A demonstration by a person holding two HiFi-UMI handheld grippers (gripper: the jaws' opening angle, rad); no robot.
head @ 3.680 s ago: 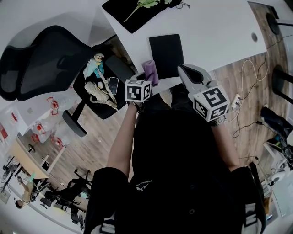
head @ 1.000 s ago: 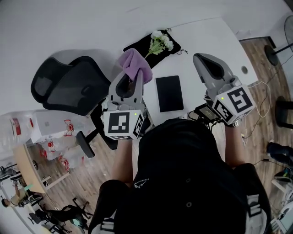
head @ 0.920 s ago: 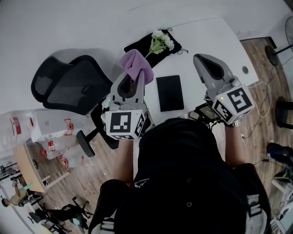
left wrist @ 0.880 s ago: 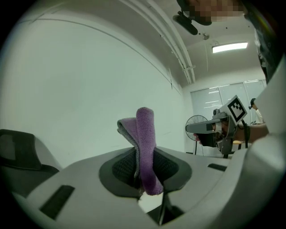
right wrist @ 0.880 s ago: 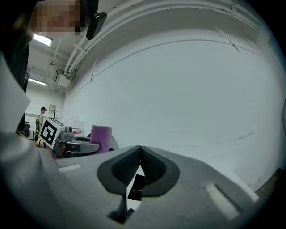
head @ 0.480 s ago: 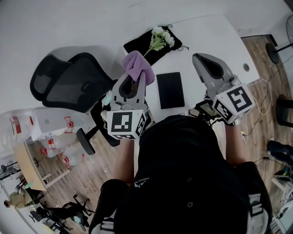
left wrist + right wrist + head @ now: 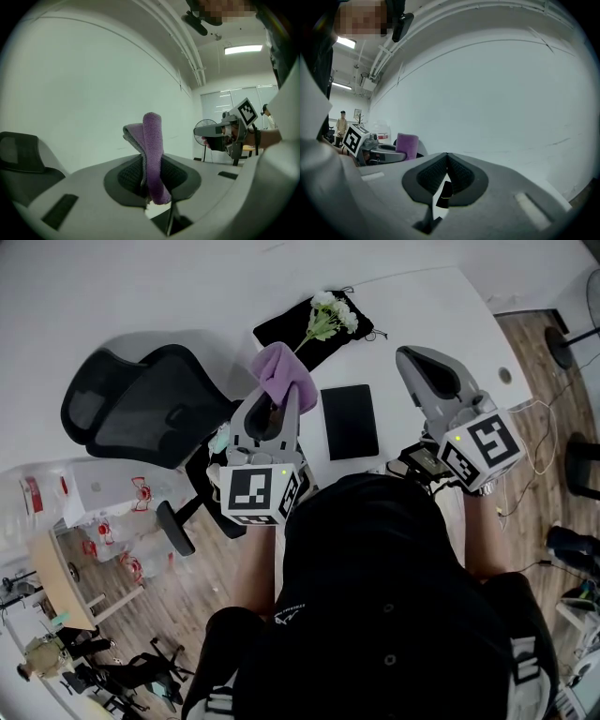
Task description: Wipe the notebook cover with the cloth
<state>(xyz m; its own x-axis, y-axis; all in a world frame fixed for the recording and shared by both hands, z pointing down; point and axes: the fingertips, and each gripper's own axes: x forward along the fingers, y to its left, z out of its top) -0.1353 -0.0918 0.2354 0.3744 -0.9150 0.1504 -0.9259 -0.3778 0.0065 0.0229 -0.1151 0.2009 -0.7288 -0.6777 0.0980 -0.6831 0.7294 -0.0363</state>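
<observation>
Purple cloth [image 7: 281, 376] pinched in the left gripper [image 7: 277, 404], upper centre of frame.
Jaws of the right gripper [image 7: 419, 367] meet, empty; the black notebook [image 7: 349, 421] lies between both.

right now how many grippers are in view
2. The left gripper is left of the notebook, its fingers shut on the purple cloth. The right gripper is on the notebook's right, fingers together, empty. None seems hidden.

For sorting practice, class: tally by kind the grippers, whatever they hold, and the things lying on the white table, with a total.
Grippers: 2, left gripper and right gripper
Purple cloth: 1
Black notebook: 1
Flower sprig: 1
Black mat: 1
Total: 6
</observation>
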